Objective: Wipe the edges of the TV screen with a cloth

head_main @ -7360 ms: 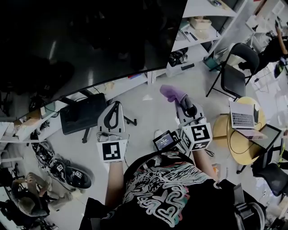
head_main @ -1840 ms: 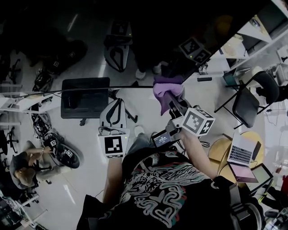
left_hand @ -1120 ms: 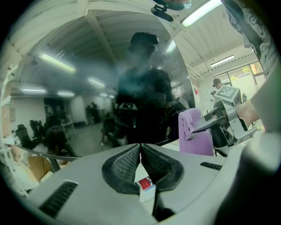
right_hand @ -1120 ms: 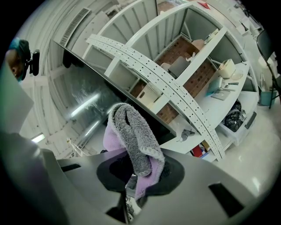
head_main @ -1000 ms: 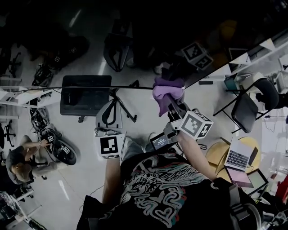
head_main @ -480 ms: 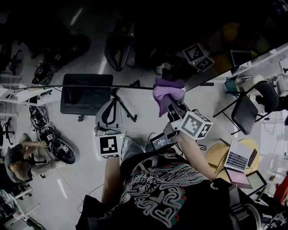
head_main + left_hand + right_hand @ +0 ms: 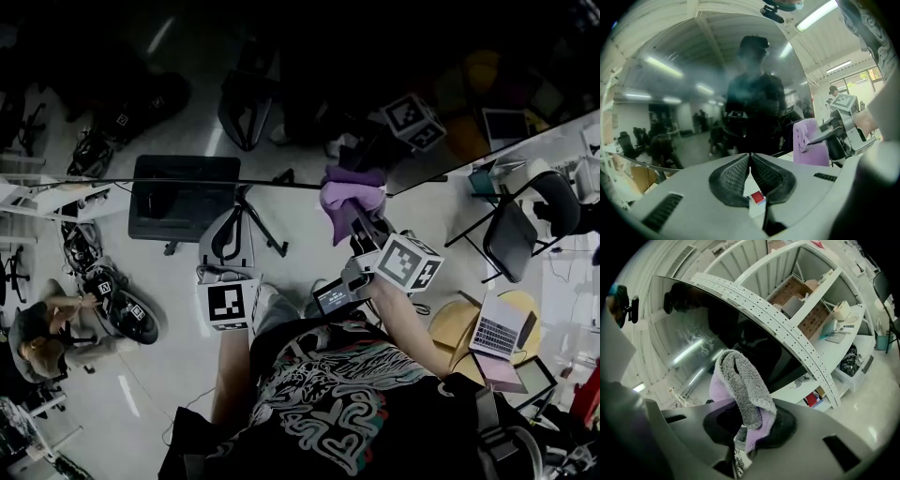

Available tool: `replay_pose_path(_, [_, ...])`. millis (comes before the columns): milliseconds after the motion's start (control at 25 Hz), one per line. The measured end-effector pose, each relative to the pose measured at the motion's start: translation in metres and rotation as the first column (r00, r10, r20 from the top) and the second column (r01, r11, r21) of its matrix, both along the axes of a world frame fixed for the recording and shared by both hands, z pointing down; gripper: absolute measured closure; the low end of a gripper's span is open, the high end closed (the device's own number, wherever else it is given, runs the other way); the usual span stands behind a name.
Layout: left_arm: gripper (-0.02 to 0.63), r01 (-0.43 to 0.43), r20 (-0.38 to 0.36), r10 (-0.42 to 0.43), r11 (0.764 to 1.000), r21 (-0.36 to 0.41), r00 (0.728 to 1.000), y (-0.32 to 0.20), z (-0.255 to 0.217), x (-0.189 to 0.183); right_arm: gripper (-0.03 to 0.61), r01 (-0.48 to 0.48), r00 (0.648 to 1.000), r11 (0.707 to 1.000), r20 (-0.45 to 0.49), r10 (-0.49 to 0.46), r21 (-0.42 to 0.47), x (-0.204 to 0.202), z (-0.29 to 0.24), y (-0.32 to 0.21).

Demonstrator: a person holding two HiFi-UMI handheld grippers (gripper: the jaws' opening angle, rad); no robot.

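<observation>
Our right gripper (image 7: 749,430) clamps the purple cloth (image 7: 740,380), seemingly against the lower edge of the TV screen (image 7: 309,56); our left gripper (image 7: 750,164) is closed, empty.

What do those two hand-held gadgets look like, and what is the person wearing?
Both have light grey plastic bodies. The left gripper ends in two black, ribbed, curved pads; the right gripper has similar dark pads. Each carries a white cube with black square markers: left cube, right cube. The right one also bears a small screen. The person wears a black T-shirt with a pale looping print.
</observation>
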State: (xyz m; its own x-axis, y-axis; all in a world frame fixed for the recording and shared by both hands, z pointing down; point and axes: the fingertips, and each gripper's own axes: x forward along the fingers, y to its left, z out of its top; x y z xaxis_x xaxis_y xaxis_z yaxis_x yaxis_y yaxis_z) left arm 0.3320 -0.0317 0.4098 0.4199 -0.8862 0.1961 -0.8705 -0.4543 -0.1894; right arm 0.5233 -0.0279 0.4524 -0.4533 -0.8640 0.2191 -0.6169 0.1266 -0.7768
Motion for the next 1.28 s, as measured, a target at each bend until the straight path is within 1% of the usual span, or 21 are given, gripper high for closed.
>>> replay_pose_path(200, [0.592,-0.003,-0.010,0.003,1.000,-0.002,1.000,0.004,0.002,-0.019,0.502,-0.010,1.000,1.000,-0.002,0.010,0.001,-0.016,0.000,0.002])
replay_pose_path(720, [0.592,-0.009,-0.027,0.009,1.000,-0.006,1.000,-0.006,0.000,-0.060,0.502,-0.045,0.999,0.999,-0.018,0.045,-0.019,-0.044,0.002,-0.008])
replay_pose_path(1000, [0.592,-0.011,-0.039,0.011,1.000,-0.009,0.999,-0.016,0.002,-0.093,0.502,-0.059,0.998,0.998,-0.028,0.059,-0.027,-0.072,0.006,-0.019])
replay_pose_path(1280, [0.591,-0.015,-0.046,0.015,1.000,-0.003,0.999,-0.013,-0.001,-0.104,0.502,-0.070,0.997,0.997,-0.034,0.069,-0.030,-0.078,0.004,-0.020])
